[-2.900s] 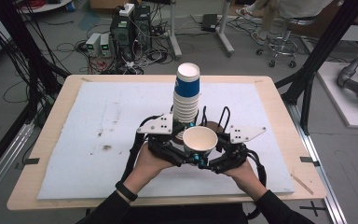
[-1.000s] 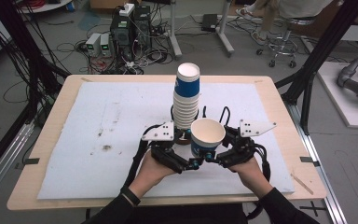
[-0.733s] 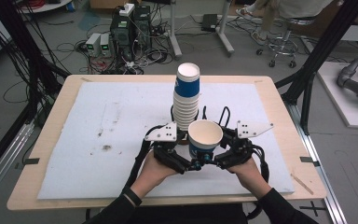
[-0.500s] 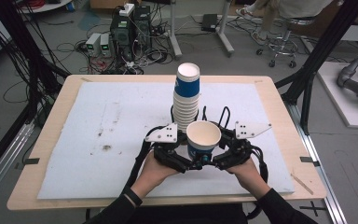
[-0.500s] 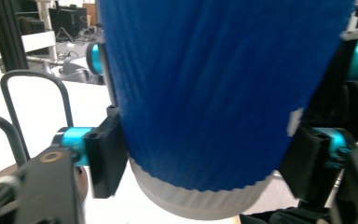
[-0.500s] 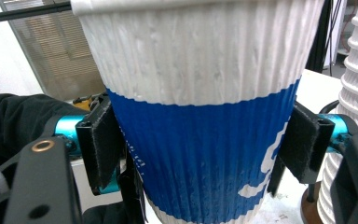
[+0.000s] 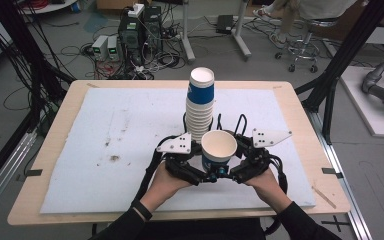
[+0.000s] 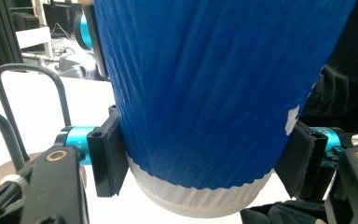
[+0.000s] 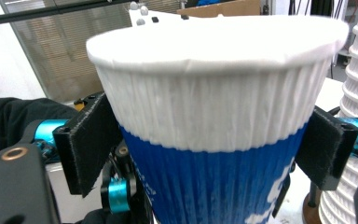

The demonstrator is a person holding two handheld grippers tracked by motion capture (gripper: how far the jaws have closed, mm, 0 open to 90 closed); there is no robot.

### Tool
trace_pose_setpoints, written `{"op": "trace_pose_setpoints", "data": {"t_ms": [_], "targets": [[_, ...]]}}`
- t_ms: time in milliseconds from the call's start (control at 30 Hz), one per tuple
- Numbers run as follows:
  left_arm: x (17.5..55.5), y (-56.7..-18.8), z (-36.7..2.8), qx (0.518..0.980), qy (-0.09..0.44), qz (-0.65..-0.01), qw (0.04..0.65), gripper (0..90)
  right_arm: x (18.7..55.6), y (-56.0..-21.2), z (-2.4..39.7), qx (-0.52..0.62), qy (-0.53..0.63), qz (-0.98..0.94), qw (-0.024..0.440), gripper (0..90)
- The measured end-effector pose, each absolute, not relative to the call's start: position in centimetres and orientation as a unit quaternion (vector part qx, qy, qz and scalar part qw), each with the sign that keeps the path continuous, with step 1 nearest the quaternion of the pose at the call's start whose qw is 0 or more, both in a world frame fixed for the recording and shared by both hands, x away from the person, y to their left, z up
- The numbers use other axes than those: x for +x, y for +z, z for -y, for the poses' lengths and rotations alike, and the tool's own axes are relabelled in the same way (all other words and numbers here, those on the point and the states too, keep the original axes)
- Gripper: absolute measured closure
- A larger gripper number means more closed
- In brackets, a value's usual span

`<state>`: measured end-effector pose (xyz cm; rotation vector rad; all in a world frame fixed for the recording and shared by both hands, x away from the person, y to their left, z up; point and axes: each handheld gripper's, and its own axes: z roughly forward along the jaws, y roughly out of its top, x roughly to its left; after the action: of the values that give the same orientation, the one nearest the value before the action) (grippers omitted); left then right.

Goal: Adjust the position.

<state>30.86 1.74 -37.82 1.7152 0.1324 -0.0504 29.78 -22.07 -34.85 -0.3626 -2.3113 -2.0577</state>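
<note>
Blue and white, a paper cup [image 7: 219, 150] is held upright just in front of a tall stack of cups [image 7: 200, 102] on the white mat [image 7: 105, 150]. It is clamped low on its blue band by the left gripper [image 8: 200, 163], whose pads [image 8: 107, 156] are pressed against both sides. Around the same cup stand the jaws of the right gripper [image 9: 209, 140], which have just been opening; a slight gap is seen at the pads [image 9: 91, 140].
</note>
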Motion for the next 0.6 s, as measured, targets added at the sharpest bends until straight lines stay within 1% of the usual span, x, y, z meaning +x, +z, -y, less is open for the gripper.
{"op": "trace_pose_setpoints", "data": {"t_ms": [167, 233, 367, 433, 500, 600], "targets": [[30.87, -37.98, -1.60, 0.761, -0.025, -0.055, 0.646, 29.7, 29.83, -34.71, 22.11, -0.122, -0.661, 0.740, 0.013, 15.6], [30.84, -37.99, -1.58, 0.762, -0.024, -0.052, 0.645, 29.7, 29.78, -34.67, 22.15, -0.118, -0.662, 0.740, 0.008, 20.1], [30.83, -37.99, -1.58, 0.759, -0.030, -0.052, 0.649, 29.2, 29.75, -34.72, 22.23, -0.115, -0.665, 0.738, 0.005, 21.4], [30.87, -37.98, -1.57, 0.754, -0.036, -0.053, 0.654, 26.6, 29.70, -34.79, 22.30, -0.116, -0.668, 0.735, 0.006, 22.2], [30.84, -37.87, -1.55, 0.750, -0.037, -0.058, 0.658, 21.4, 29.72, -34.85, 22.30, -0.114, -0.667, 0.736, 0.006, 22.5], [30.76, -37.69, -1.58, 0.744, -0.040, -0.062, 0.664, 19.7, 29.74, -34.98, 22.23, -0.114, -0.666, 0.737, 0.003, 22.7]]}}
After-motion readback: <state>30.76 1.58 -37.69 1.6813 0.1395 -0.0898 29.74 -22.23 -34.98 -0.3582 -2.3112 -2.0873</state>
